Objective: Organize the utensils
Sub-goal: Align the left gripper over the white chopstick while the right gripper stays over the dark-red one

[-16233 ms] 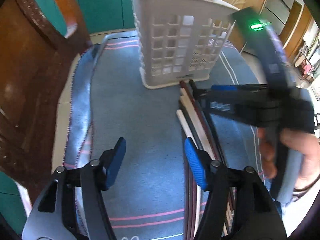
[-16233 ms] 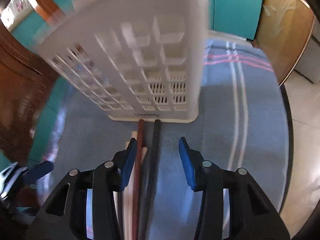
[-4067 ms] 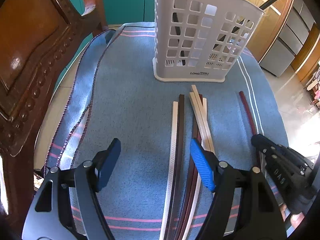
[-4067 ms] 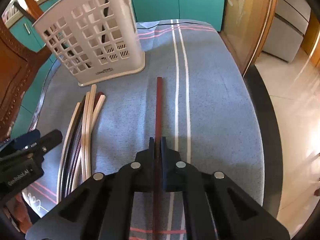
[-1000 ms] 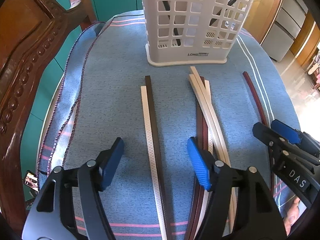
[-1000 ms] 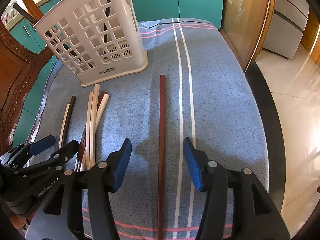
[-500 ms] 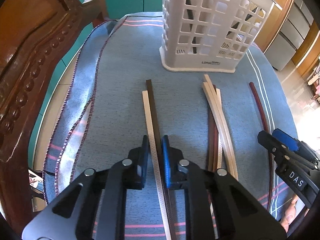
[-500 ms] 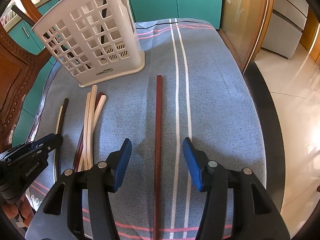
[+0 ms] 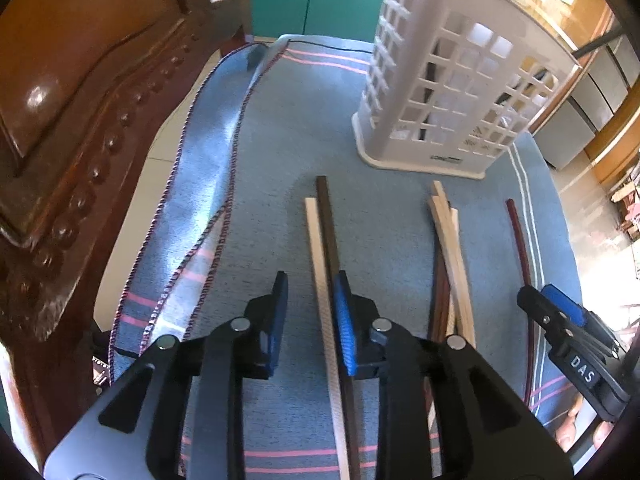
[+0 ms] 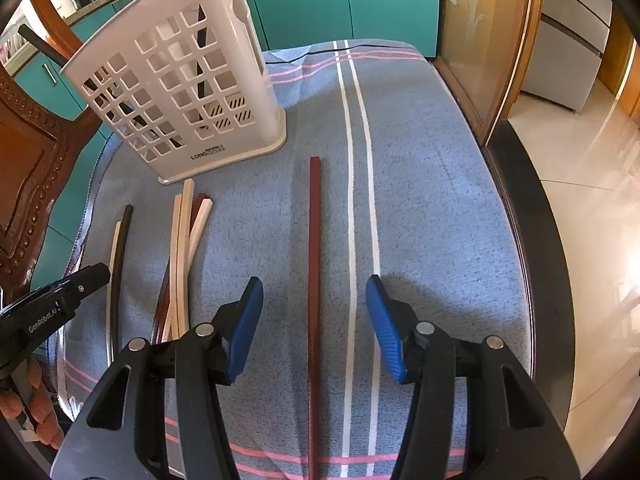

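A carved chair stands at the far left beside the bench, which is covered by a blue cloth. The left tongs, marked "GenRobot.AI" in the right wrist view, are partly spread around a white stick, with a dark stick just beside it under the right pad; both run lengthwise away toward the basket. That white lattice basket, labelled "LONG…" on its base, stands upright and holds a few dark sticks leaning inside. A bundle of pale and brown sticks lies in front of it, tips toward the basket. Further right, a red stick lies alone, long axis pointing away, between the widely spread right tongs, marked "DAS" in the left wrist view.
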